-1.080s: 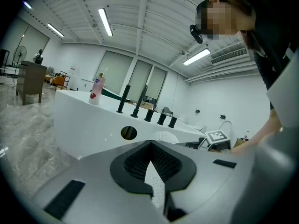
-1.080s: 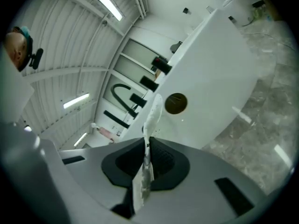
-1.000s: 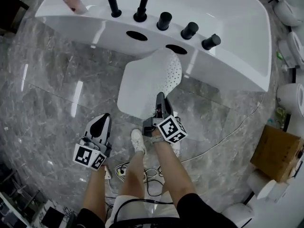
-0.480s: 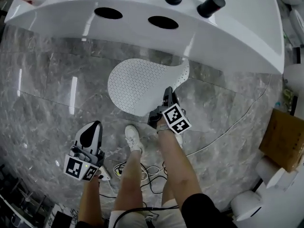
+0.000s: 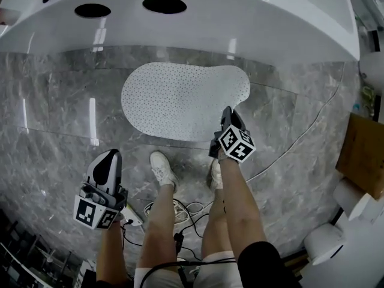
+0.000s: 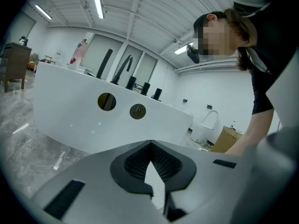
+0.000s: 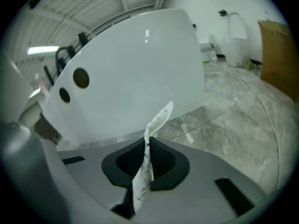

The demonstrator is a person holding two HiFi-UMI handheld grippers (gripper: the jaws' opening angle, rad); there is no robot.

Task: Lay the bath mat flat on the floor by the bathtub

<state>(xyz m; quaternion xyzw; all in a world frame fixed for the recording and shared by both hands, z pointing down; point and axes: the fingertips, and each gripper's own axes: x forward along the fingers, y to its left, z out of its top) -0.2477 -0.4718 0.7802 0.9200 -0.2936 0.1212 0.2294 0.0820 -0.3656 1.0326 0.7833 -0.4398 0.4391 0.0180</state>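
I counted one bath mat and one bathtub, with two round holes in its side. There were two sets of tongs, the left tongs and the right tongs, plus two shoes and one cardboard box.

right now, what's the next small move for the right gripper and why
Probably lower the right gripper the last bit toward the floor and open its jaws. The bath mat already lies spread out beside the bathtub. Only its near right edge is pinched between the jaws, standing on edge there, so letting go should let that edge settle flat.
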